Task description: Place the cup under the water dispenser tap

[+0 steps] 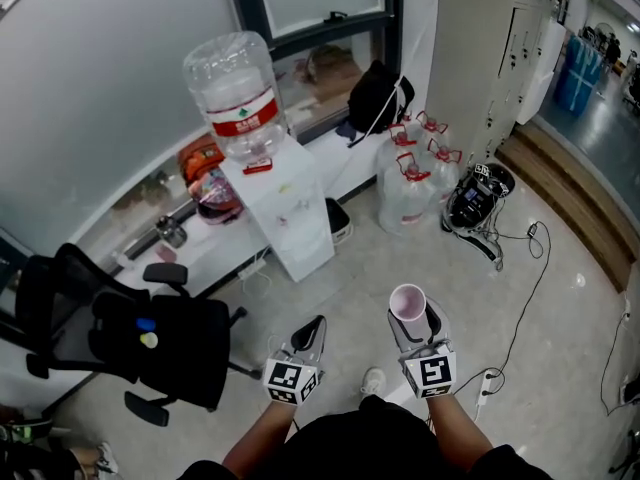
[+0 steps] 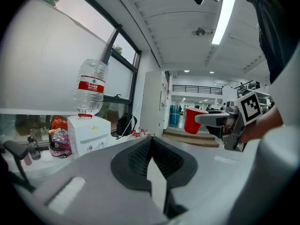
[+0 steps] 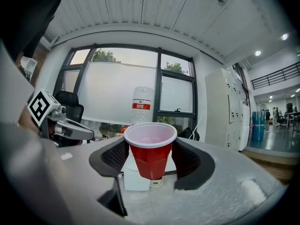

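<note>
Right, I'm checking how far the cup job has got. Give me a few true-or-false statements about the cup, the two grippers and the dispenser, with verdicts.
1. The right gripper is shut on the red cup, which is upright. True.
2. The cup stands under the tap of the water dispenser. False: it is held in the air, well short of the dispenser.
3. The left gripper is shut with nothing between its jaws. True.
4. The dispenser carries no bottle. False: a clear bottle with a red label sits upside down on top of it.
</note>
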A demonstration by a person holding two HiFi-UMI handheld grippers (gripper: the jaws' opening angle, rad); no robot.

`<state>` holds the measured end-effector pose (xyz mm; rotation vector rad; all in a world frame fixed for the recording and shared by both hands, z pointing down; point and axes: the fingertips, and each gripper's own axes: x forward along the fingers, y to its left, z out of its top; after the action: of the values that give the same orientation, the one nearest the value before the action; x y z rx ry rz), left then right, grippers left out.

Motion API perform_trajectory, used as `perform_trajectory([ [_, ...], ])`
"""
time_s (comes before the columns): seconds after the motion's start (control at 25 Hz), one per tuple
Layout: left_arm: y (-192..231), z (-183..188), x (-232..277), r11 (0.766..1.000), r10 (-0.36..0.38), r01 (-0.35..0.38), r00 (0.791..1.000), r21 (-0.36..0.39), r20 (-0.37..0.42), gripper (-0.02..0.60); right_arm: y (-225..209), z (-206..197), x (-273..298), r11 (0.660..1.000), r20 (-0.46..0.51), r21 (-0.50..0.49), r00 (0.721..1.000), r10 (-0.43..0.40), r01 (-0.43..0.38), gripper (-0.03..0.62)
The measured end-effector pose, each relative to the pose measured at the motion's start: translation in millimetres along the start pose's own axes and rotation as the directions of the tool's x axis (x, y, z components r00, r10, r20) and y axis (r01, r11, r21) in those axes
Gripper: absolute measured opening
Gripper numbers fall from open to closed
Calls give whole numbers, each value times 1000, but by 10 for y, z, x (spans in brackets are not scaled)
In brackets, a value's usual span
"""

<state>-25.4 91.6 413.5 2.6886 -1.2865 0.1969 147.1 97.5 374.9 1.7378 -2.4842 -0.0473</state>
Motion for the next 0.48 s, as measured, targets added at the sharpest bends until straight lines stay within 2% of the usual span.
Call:
perform_trajectory([
  [0.24, 40, 43, 354, 999, 48, -47, 999, 7, -18, 18, -297, -85, 300, 998, -9, 15, 998, 57, -57, 285],
  [0.48, 164, 76, 497, 993, 121, -121, 992, 3, -29, 18, -393, -49, 587, 990, 4, 14, 990, 140, -140, 285],
])
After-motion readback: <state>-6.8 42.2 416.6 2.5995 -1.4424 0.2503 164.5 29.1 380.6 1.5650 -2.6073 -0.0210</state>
